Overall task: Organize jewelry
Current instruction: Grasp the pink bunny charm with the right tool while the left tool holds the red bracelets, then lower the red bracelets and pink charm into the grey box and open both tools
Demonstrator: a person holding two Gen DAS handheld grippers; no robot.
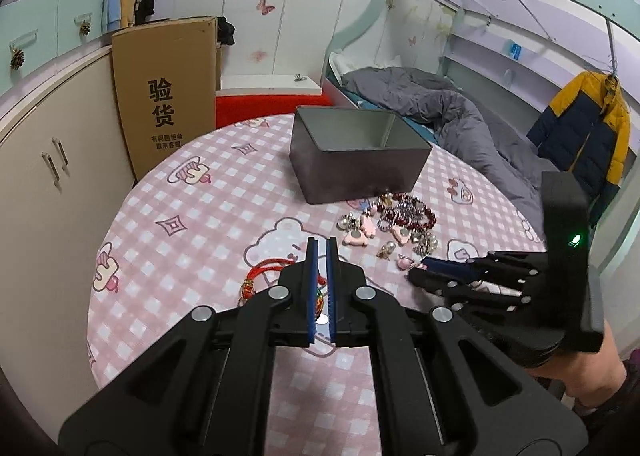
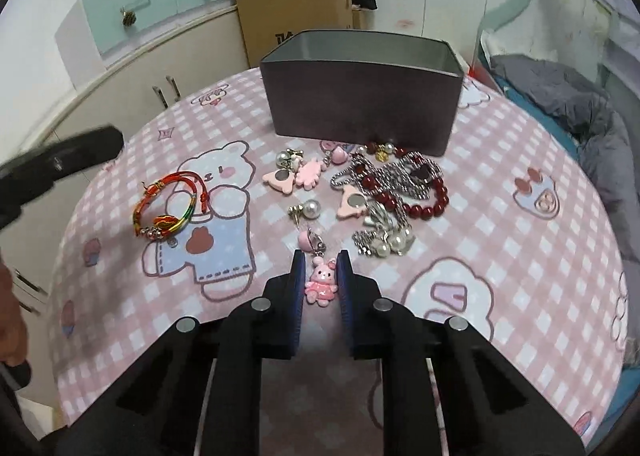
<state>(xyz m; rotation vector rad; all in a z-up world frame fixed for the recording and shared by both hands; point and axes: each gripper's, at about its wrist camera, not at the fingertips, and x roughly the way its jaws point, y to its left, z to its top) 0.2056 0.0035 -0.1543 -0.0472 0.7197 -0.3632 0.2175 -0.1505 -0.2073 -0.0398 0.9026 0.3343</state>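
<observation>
- The right gripper (image 2: 320, 280) pinches a pink bunny charm (image 2: 321, 285), glossy moulded plastic, long axis running straight ahead between the pads; the grey tin box (image 2: 360, 104) stands beyond.
- The left gripper (image 1: 321, 256) is pressed together (nothing held, as far as I can judge), over the red cord bracelet (image 1: 264, 276).
</observation>
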